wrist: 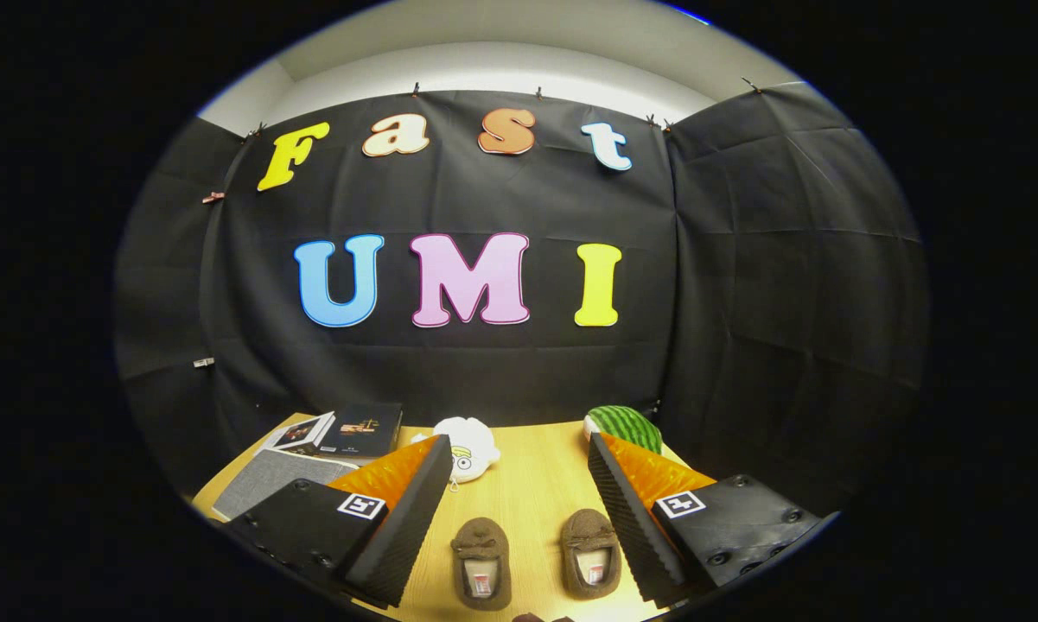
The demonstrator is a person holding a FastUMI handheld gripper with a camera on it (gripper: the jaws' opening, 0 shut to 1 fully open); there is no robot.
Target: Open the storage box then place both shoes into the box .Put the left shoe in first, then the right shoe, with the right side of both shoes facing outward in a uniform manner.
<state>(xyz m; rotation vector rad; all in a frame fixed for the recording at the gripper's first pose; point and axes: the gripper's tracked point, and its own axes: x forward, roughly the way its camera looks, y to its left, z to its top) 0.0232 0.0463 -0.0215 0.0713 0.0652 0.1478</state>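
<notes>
Claw (519,518) spread wide, gripping nothing. 2 shoes, left shoe (481,563) and right shoe (591,553), sit side by side on the surface (527,484) between its fingers. Grey storage box (272,477) left of shoes, apparently closed. Judgement: nothing done; opening and both placements remain.

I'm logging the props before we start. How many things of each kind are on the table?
Brown shoes: 2
Books: 2
Grey storage box: 1
White plush toy: 1
Watermelon toy: 1
Total: 7
The gripper has its jaws open, above the shoes.
</notes>
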